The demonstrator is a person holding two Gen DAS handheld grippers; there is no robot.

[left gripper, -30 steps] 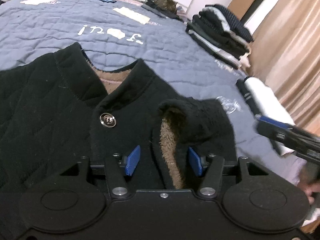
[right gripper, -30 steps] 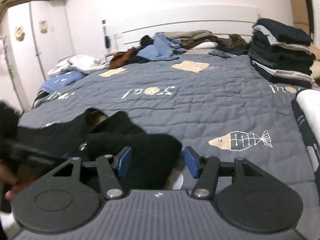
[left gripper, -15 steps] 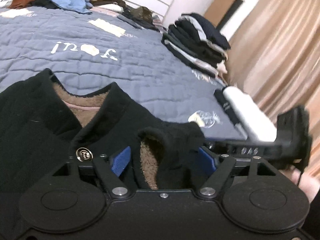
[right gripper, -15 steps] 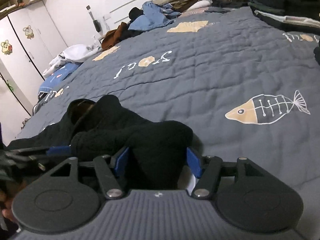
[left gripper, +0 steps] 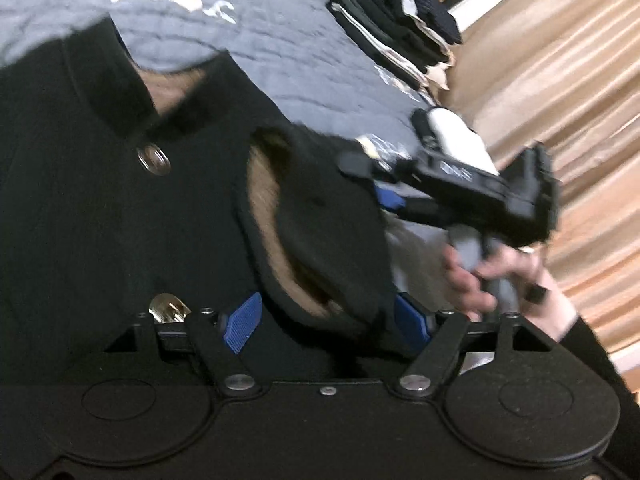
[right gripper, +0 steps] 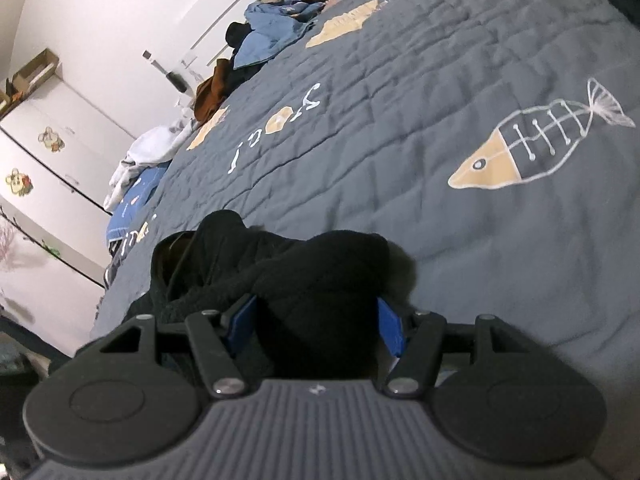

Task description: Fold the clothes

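A black quilted jacket point(left gripper: 100, 208) with brown fleece lining and silver snaps lies on the grey quilt point(left gripper: 288, 64). Its sleeve end point(left gripper: 320, 240) lies between the blue pads of my left gripper point(left gripper: 326, 322), whose jaws stand wide apart around it. My right gripper point(right gripper: 316, 326) also stands open, with a bunched black part of the jacket point(right gripper: 320, 280) between its pads. The right gripper body point(left gripper: 480, 196) and the hand holding it show in the left wrist view, right beside the sleeve.
A stack of folded dark clothes point(left gripper: 400, 20) sits at the bed's far right, with a folded white and black piece point(left gripper: 456, 136) nearer. Loose clothes point(right gripper: 272, 36) are heaped at the headboard. Beige curtains point(left gripper: 560, 80) hang at the right. A white wardrobe point(right gripper: 48, 152) stands at the left.
Both grippers have tilted and moved closer to the jacket sleeve. The right gripper has come in next to the sleeve in the left wrist view. The jaws stay open.
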